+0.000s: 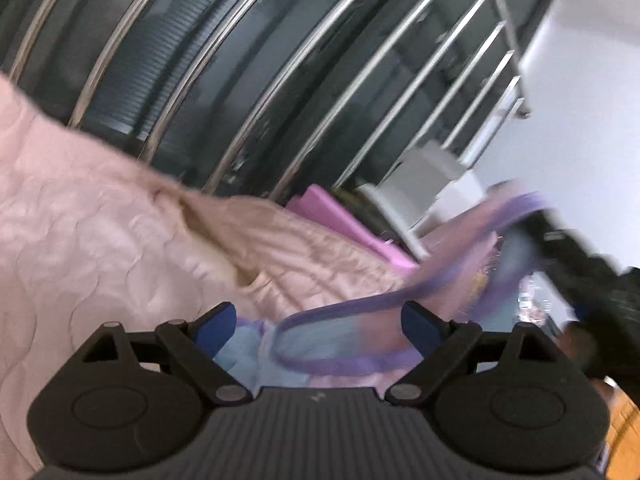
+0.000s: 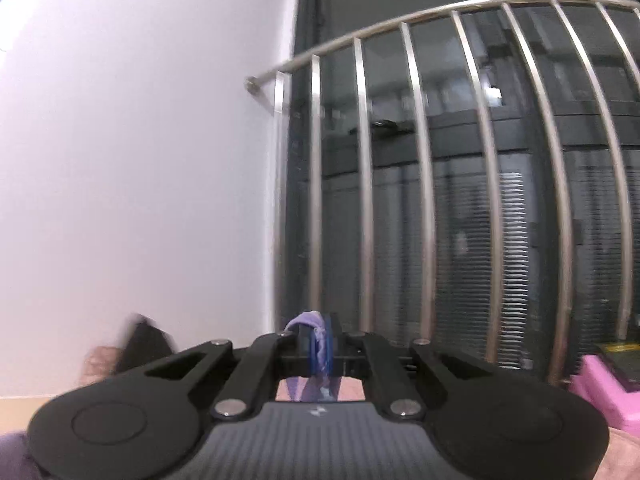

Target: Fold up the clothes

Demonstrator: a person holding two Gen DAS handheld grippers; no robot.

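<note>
In the left wrist view, the left gripper [image 1: 318, 322] sits at the lower centre of the frame with its blue pads [image 1: 216, 326] spread wide apart. The garment [image 1: 340, 340], pale blue and pink with a purple trim, lies between and below the pads; whether either pad touches it cannot be told. The garment stretches toward the right edge of the frame, where the right gripper [image 1: 560, 240] appears as a dark, blurred shape. A pink quilted blanket [image 1: 80, 220] fills the left half of this view. Metal railing bars [image 1: 248, 80] cross the upper part, in front of a dark window. In the right wrist view, the right gripper [image 2: 320, 346] is at the lower centre with its jaws together, clamped on a fold of the garment's purple trim [image 2: 316, 330]. A white wall [image 2: 140, 140] occupies the left half.
</note>
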